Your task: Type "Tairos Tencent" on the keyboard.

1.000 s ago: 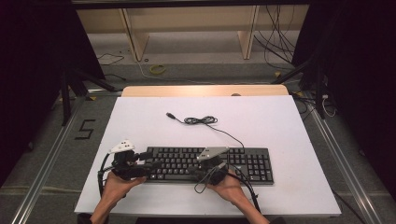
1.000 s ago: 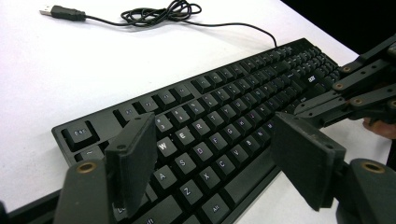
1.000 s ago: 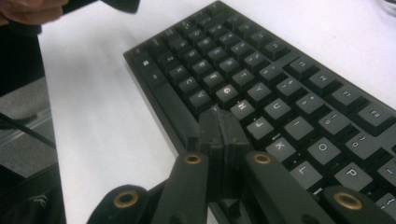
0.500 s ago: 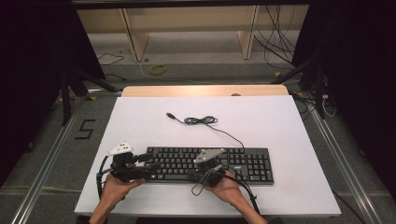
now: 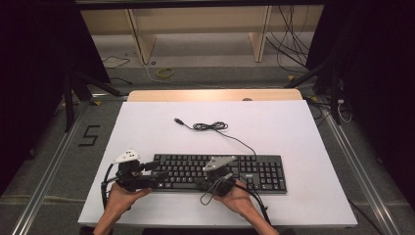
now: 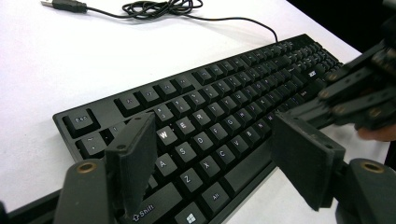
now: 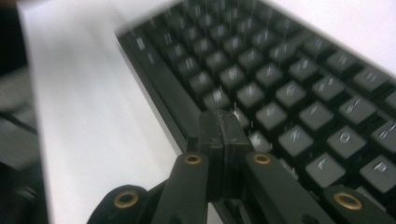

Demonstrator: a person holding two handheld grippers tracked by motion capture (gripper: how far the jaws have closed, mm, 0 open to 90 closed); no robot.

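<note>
Your right claw (image 7: 219, 123) (pressed together) points at the flat black plastic keyboard's (image 5: 220, 172) near-edge keys; left claw (image 6: 212, 154) spread over its left end.

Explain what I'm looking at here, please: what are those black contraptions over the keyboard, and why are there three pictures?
No robot here: a person holds a hand tool with two black fingers in each hand. The high view looks down on a white table. On it lies a black keyboard, its cable loosely coiled behind it and unplugged.

The other two pictures come from small cameras riding on the tools, looking along the fingers. In the left gripper view, the left gripper stands open, its fingers over the keyboard's left end near the Shift key. In the right gripper view, which is blurred, the right gripper is closed with nothing between its fingers, its tip at the keyboard's front row of keys. Neither tool holds anything.
</note>
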